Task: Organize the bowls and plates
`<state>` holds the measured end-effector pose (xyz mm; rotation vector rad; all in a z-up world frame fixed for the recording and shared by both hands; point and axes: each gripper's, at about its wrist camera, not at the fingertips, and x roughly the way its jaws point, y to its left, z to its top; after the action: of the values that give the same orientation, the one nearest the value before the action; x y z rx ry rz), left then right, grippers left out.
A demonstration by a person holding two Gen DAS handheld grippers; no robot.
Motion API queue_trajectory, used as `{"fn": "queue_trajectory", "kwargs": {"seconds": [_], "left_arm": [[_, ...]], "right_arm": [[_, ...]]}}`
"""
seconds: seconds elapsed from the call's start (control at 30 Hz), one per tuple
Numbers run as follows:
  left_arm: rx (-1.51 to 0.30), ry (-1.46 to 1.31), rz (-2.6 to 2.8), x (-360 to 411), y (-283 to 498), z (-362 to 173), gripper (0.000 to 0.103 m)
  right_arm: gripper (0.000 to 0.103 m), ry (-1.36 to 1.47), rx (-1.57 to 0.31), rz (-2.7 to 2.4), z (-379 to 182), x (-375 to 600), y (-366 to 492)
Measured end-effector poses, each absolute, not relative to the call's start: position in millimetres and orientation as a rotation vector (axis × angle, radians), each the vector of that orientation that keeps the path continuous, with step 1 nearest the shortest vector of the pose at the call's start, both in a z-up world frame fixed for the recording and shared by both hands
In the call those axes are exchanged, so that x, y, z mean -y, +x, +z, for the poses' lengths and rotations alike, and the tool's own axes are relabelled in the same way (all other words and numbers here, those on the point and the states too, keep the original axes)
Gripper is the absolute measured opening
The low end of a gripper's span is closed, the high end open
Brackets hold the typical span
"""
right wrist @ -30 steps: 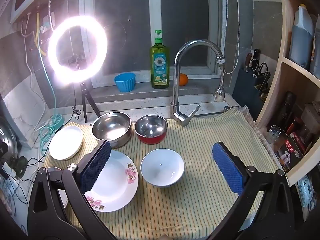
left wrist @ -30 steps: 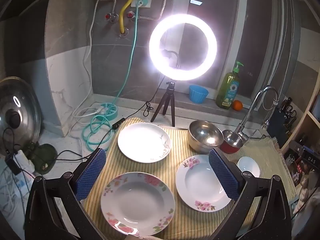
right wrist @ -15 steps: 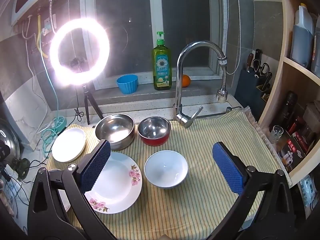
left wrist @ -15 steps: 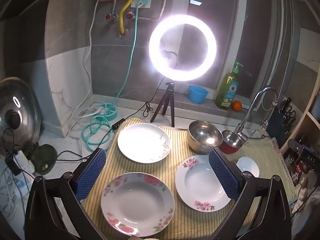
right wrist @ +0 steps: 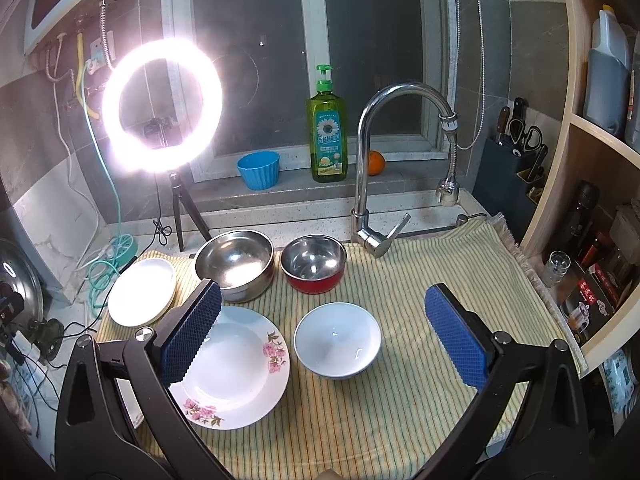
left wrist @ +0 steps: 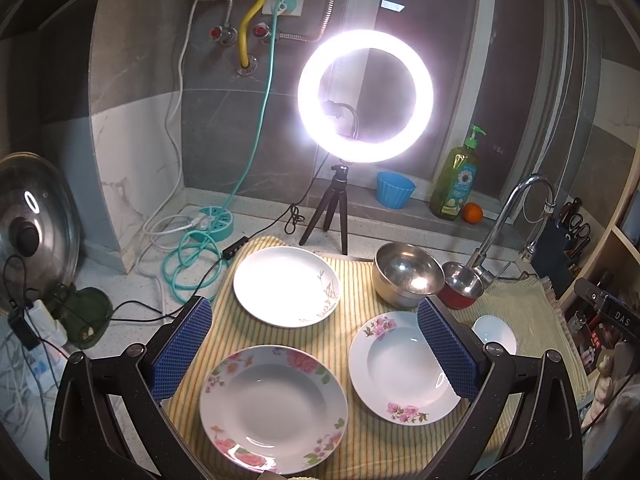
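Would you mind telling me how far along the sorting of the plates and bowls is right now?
Nothing looks done yet. The three plates, rose-rimmed, pink-blossom and plain white, lie separately on the striped cloth. The steel bowl, red bowl and white bowl stand unnested. Nothing is in hand: the left gripper and right gripper hover with jaws open. All stacking remains.
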<state>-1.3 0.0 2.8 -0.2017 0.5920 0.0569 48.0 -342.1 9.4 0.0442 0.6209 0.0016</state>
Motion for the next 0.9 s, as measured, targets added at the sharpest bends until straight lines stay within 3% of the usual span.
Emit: {"fn": "queue_trajectory", "kwargs": {"seconds": [0.9], "left_arm": [[-0.598,-0.210,0.053,4,10,3,0.102]], "right_arm": [[0.103,0.031,-0.631,0.009,7,339,54]]}}
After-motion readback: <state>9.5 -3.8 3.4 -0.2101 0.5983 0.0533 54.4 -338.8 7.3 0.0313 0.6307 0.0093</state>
